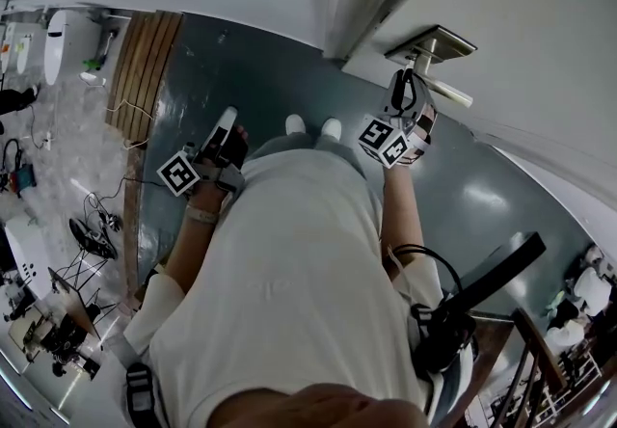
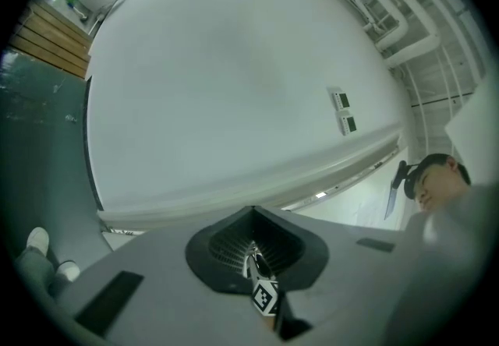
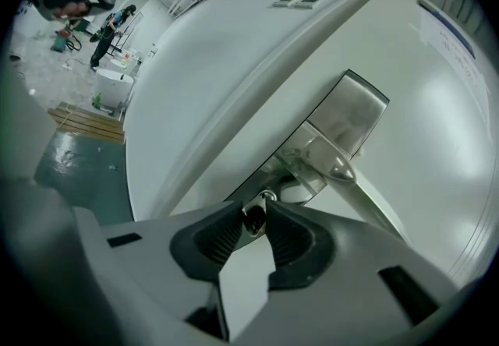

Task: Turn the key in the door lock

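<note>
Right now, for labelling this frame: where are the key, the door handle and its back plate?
key [image 3: 253, 217], right gripper view, its dark head between the jaws.
door handle [image 3: 337, 167], right gripper view, the lever near its pivot.
back plate [image 3: 355, 111], right gripper view, its flat metal face.

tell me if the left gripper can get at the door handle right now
Probably, but awkwardly: the left gripper hangs across the person's body from the door handle, and the right gripper, shut on the key next to it, crowds the approach.
</note>
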Motion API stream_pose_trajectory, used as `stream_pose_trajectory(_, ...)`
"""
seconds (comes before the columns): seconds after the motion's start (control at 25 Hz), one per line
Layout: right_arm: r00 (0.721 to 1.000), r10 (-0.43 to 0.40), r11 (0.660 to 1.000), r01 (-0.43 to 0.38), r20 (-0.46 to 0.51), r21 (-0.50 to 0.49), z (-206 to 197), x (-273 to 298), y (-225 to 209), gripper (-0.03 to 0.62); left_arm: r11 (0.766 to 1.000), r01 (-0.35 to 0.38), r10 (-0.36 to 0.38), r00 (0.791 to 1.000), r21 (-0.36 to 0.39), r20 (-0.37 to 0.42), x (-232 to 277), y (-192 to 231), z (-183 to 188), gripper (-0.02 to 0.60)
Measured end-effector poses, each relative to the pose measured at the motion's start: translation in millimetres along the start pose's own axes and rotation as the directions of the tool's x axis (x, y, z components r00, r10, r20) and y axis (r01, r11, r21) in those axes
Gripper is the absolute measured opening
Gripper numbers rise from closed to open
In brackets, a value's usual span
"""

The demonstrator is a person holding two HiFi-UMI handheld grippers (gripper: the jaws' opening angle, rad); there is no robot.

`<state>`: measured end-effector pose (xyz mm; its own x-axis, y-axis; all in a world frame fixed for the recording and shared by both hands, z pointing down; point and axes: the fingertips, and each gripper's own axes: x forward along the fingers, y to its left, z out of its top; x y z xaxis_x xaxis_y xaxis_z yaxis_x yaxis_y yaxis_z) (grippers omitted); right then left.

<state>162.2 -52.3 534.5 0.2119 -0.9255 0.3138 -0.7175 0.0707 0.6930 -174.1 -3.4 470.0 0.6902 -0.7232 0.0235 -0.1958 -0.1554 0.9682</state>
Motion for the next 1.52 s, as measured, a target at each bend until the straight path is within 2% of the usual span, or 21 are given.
stream_pose_trajectory(0.28,0.996,-0.094,0.993,0.094,-0.007,0.064,0.2,4.3,-7.8,0.071,1.0,-0.025,0.025,0.999,0.016,0.033,-11.6,1.6,11.8,0.008)
stream_pose_trajectory(0.44,0.996,-0.09,0.976,0.09,-0.009,0.2,0.1,4.2,-10.2,0.06,0.999,-0.033,0.032,0.999,0.026,0.033,-11.9,2.1,15.0,0.008)
stream_pose_trajectory(0.68,1.0,-0.017,0.893,0.019,-0.01,0.45,-0.5,4.5,-12.6,0.06,0.999,-0.035,0.035,0.999,0.018,0.024,-7.8,2.1,14.0,0.008)
stream_pose_trajectory(0.84,0.999,0.042,0.806,-0.039,0.008,0.591,0.4,3.9,-16.0,0.06,1.0,-0.028,0.028,1.0,0.003,0.012,-0.8,-1.1,11.8,0.008)
stream_pose_trajectory(0.92,0.996,0.084,0.739,-0.072,0.015,0.67,-2.8,4.0,-14.2,0.06,1.0,-0.025,0.025,1.0,-0.004,0.01,1.4,0.2,11.3,0.008)
stream_pose_trajectory(1.08,0.987,0.15,0.579,-0.127,0.048,0.805,-4.8,4.0,-13.3,0.06,1.0,-0.022,0.022,1.0,-0.01,0.01,4.9,1.7,11.2,0.008)
stream_pose_trajectory(1.2,0.979,0.188,0.443,-0.158,0.081,0.883,-5.4,3.0,-13.3,0.061,1.0,-0.022,0.023,1.0,-0.02,0.016,6.0,1.7,10.7,0.008)
stream_pose_trajectory(1.4,0.963,0.222,0.187,-0.198,0.155,0.962,-6.1,3.0,-14.2,0.061,0.999,-0.018,0.019,0.999,-0.03,0.031,7.0,2.0,11.3,0.008)
stream_pose_trajectory(1.44,0.958,0.226,0.122,-0.207,0.176,0.971,-5.8,3.2,-14.1,0.061,0.999,-0.018,0.019,0.999,-0.032,0.034,7.0,2.4,11.5,0.008)
stream_pose_trajectory(1.52,0.948,0.226,-0.027,-0.224,0.225,0.974,-4.2,3.5,-14.0,0.057,0.999,-0.018,0.02,0.999,-0.036,0.039,6.7,3.2,12.0,0.008)
